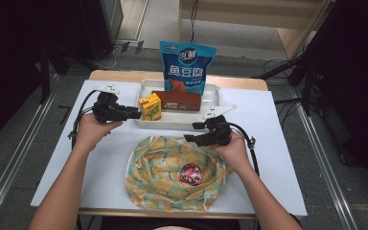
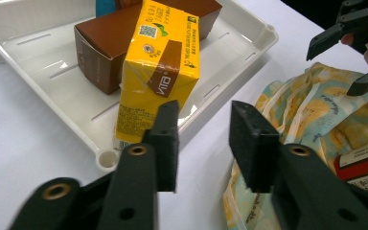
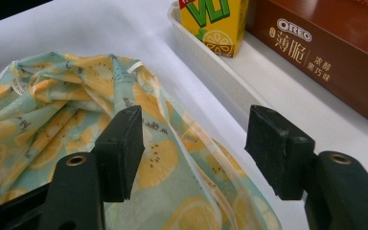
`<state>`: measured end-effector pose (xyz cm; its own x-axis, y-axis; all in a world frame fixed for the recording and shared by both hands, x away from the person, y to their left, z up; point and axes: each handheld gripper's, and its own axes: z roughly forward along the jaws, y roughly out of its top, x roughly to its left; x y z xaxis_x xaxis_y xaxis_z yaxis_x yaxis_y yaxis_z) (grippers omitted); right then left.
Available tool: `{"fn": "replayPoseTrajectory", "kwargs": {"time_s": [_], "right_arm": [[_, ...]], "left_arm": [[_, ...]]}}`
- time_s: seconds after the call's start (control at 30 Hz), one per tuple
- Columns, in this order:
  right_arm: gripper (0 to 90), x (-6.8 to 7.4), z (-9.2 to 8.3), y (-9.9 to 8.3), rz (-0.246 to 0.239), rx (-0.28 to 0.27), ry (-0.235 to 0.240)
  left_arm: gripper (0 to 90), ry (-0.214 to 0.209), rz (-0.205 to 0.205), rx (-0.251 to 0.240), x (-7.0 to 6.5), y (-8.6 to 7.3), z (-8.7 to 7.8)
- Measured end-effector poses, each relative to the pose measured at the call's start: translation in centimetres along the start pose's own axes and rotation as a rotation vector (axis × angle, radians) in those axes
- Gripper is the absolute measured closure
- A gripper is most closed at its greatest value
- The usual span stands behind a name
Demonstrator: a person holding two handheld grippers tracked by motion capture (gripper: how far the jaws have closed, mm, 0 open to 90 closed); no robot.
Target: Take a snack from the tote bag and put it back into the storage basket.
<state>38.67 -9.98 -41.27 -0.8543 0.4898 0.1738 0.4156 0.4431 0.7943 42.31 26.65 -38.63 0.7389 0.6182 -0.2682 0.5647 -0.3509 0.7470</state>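
Left hand-held gripper (image 2: 199, 139) hovers just short of the yellow drink carton (image 2: 157, 72), its jaws parted with nothing between the pads; the carton stands straight ahead of it at the near corner of the white tray (image 2: 100, 143), leaning against the brown biscuit box (image 2: 98, 52). If the jaws go in this narrow, I judge one pad could strike the carton's face and push it over or skid it along the tray. Right hand-held gripper (image 3: 191, 143) hangs unclenched over the lemon-print cloth bag (image 3: 76, 120), gripping nothing; the bag's mouth lies slack below it, so a carton brought over may land on closed fabric or snag its rim.
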Motion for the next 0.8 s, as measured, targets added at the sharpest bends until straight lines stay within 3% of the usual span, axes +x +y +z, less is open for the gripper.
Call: {"fn": "replayPoseTrajectory", "kwargs": {"time_s": [0.17, 0.33, 0.4, 0.8], "right_arm": [[39.1, 0.1, 0.0, 0.0, 0.0, 0.005, 0.001], [39.7, 0.2, -0.1, 0.0, -0.006, -0.005, 0.005], [39.7, 0.3, -0.1, 0.0, -0.006, 0.0, 0.004], [39.3, 0.6, -0.3, -0.1, -0.009, 0.006, 0.001]], "left_arm": [[86.9, -0.014, 0.023, 0.023, -0.4, -0.1, 0.7], [88.6, -0.008, 0.035, 0.041, -0.7, 0.0, 1.5], [89.0, -0.027, 0.027, 0.032, -0.8, 0.1, 1.8], [89.4, 0.02, 0.043, 0.045, -1.1, 0.5, 3.4]]}}
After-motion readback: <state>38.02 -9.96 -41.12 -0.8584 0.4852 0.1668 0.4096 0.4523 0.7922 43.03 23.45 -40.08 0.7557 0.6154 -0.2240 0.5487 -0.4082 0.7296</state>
